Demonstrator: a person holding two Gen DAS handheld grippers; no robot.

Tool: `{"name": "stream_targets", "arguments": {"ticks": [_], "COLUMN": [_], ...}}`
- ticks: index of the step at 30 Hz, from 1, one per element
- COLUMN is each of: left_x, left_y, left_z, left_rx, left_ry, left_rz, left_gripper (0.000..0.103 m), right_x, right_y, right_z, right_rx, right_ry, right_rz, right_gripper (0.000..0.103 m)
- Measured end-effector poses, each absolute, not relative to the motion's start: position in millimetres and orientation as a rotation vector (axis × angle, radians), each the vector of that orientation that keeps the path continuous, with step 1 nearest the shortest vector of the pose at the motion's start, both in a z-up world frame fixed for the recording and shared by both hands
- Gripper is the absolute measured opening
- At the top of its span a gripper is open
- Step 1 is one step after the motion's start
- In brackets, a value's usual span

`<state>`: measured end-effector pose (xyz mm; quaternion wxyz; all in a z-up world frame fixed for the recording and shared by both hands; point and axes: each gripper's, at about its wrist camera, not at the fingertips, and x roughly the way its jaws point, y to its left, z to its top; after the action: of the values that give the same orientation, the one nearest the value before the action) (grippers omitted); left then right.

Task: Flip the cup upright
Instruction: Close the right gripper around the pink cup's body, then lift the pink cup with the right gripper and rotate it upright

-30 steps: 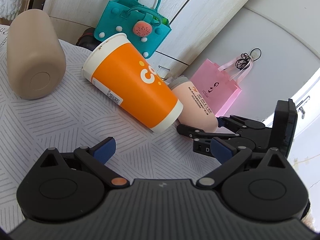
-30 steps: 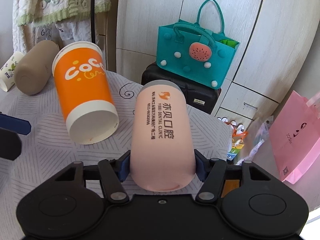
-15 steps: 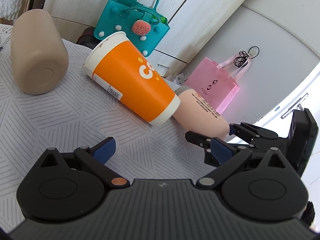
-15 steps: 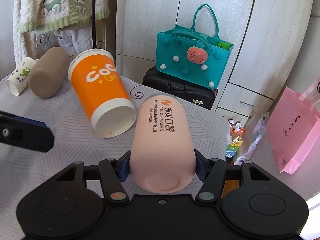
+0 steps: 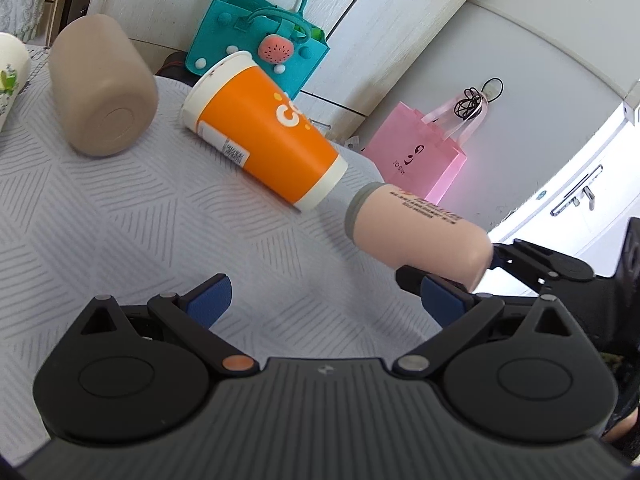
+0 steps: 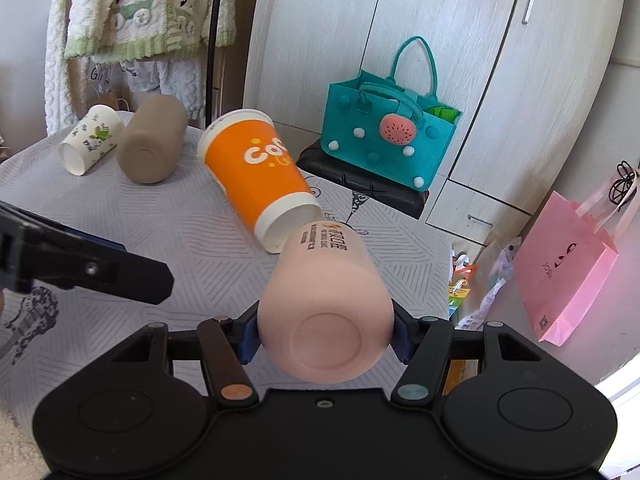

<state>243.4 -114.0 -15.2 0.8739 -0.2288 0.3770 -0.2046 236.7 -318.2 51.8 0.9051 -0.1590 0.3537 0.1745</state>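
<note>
My right gripper (image 6: 324,340) is shut on the base end of a pink cup (image 6: 324,300) with printed text, and holds it off the table, lying along the fingers with its bottom toward the camera. In the left wrist view the pink cup (image 5: 416,232) hangs tilted above the table's right edge, with the right gripper (image 5: 472,268) on it. My left gripper (image 5: 324,300) is open and empty over the grey patterned tablecloth (image 5: 120,220). An orange paper cup (image 5: 264,132) lies on its side just beyond the pink cup.
A tan cup (image 6: 152,144) and a small white flowered paper cup (image 6: 90,138) lie on their sides at the far left of the table. A teal bag (image 6: 384,136) on a black case, a pink bag (image 6: 568,256) and wardrobe doors stand behind.
My right gripper has lifted the pink cup off the table and drawn it back and up. The orange cup now lies farther from the camera. My left gripper stays open.
</note>
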Motion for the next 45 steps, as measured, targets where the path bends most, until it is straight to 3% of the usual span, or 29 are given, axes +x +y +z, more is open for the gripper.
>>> {"name": "stream_targets", "arguments": {"ticks": [15, 31, 45], "left_x": [199, 160, 171], "left_y": [-53, 44, 67], "left_z": [-14, -9, -27], "left_rx": [-0.488, -0.516, -0.613], "left_ry": [0.771, 0.734, 0.786], "left_rz": [-0.382, -0.283, -0.360], "left_gripper": [0.102, 0.102, 0.102], "right_x": [189, 175, 182], "right_y": [-272, -167, -144], "right_z": [51, 37, 17], "right_rx": [-0.187, -0.251, -0.197], "right_ry": [0.807, 0.676, 0.822], "right_rz": [0.526, 0.537, 0.565], "right_gripper": [0.066, 0.066, 0.067]}}
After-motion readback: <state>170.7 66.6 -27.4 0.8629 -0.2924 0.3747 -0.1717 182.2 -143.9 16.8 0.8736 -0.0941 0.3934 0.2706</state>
